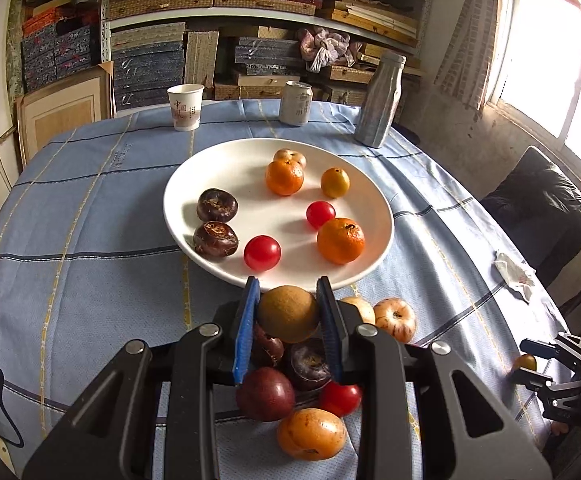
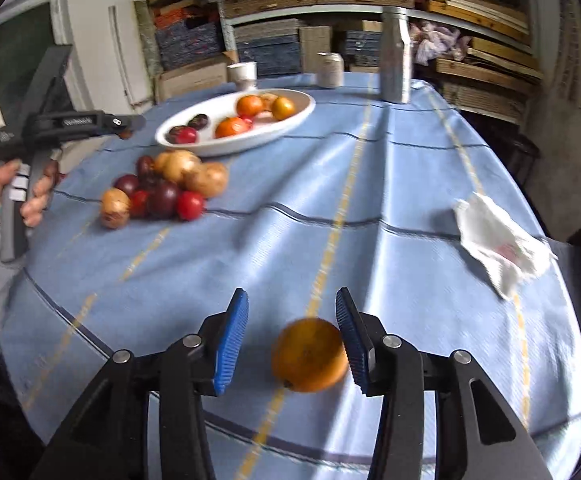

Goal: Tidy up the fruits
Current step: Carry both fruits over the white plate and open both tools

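White plate, left wrist view: a round white plate (image 1: 210, 168) sits on the blue checked tablecloth (image 1: 90, 208), just beyond the gripper tips.
Plate contents: two dark water chestnuts (image 1: 216, 222) at its left side, two red cherry tomatoes (image 1: 262, 253), two mandarins (image 1: 340, 241), a small yellow-orange fruit (image 1: 335, 182) and a pale fruit (image 1: 289, 156) partly hidden behind the far mandarin.
Left gripper (image 1: 289, 312): its blue pads (image 1: 245, 332) are clamped on a round brown fruit (image 1: 288, 314), held above the cloth.
Loose pile: under and beside the held fruit lie dark chestnuts, a dark purple fruit (image 1: 265, 394), a red tomato (image 1: 340, 398), an orange-brown fruit (image 1: 311, 434) and two striped pale fruits (image 1: 395, 319).
Other vessels: a paper cup (image 1: 185, 106), a drinks can (image 1: 296, 103) and a silver bottle (image 1: 380, 104) stand upright at the far edge; what they hold cannot be seen.
Right wrist view, plate: the same plate appears far off to the left with its fruits, the loose pile in front of it.
Right gripper (image 2: 292, 336): jaws stand apart; an orange (image 2: 309, 355), blurred, lies between them against the right pad and clear of the left one.
Tissue: a crumpled white tissue (image 2: 498, 240) lies on the cloth to the right.
Person: a hand (image 2: 30, 196) at the left edge grips the other gripper's handle.
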Demonstrator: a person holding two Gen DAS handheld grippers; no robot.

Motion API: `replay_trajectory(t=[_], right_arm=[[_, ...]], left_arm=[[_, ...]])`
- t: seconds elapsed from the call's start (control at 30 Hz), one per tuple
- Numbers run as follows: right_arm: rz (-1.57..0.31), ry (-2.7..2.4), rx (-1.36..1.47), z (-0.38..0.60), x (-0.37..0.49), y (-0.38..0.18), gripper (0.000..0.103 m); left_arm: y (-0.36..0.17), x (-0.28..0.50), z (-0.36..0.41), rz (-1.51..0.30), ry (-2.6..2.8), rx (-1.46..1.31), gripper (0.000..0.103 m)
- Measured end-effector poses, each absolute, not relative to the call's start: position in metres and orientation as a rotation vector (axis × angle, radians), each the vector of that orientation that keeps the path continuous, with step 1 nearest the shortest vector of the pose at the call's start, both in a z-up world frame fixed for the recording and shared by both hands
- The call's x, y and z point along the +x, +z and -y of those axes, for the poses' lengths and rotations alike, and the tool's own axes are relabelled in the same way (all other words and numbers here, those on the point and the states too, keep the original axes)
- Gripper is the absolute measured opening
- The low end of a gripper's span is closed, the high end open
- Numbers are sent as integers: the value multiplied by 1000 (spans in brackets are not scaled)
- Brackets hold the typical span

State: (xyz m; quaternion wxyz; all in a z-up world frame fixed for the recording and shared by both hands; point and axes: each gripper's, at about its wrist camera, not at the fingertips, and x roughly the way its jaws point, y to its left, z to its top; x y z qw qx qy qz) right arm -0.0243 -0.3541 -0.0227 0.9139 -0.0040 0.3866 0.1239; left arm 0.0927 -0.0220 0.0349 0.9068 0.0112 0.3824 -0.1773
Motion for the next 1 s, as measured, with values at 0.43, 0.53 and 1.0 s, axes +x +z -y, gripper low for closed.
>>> replay_trajectory(t=[0.43, 0.53, 1.0], right_arm=[[-773, 259, 52, 371, -29, -19, 38], [-701, 298, 44, 360, -11, 15, 38], [-678, 318, 94, 268, 181, 40, 38]], left_arm=[[35, 104, 28, -806, -358, 35, 29], [50, 117, 32, -787, -355, 37, 29], [34, 214, 37, -842, -298, -24, 29]])
